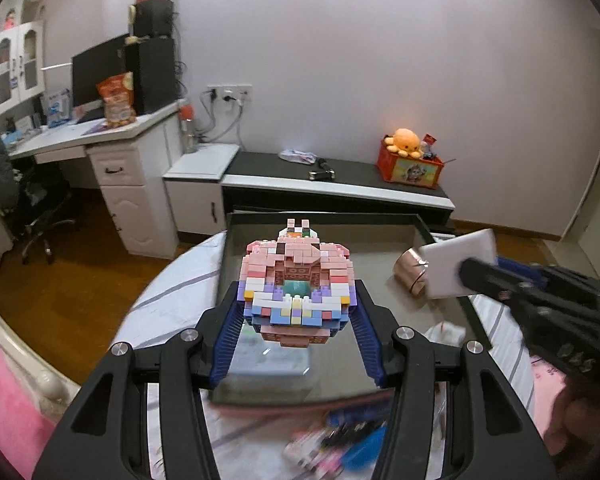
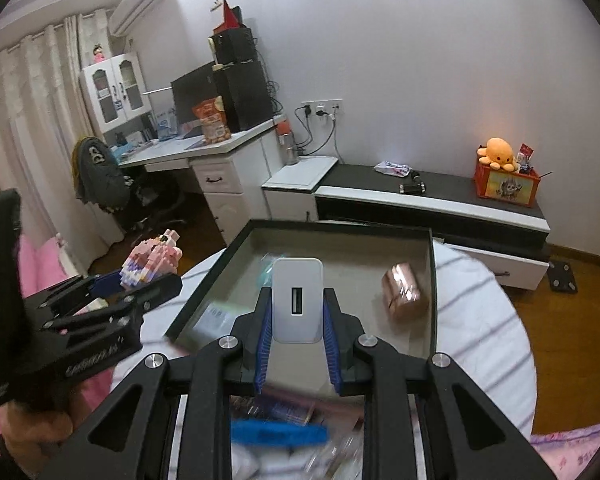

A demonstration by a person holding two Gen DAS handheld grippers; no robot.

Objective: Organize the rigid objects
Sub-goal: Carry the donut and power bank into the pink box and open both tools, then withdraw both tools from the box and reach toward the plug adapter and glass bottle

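My left gripper is shut on a pink and pastel brick-built model and holds it in the air over the near part of a dark-rimmed tray. It also shows in the right wrist view, left of the tray. My right gripper is shut on a white USB charger block above the tray; the charger shows in the left wrist view at the tray's right side. A shiny copper-coloured box lies in the tray, also in the left wrist view.
The tray rests on a round table with a striped white cloth. Blurred small items, one blue, lie near the table's front. A low black-and-white cabinet and a desk stand behind. Pink bedding is at left.
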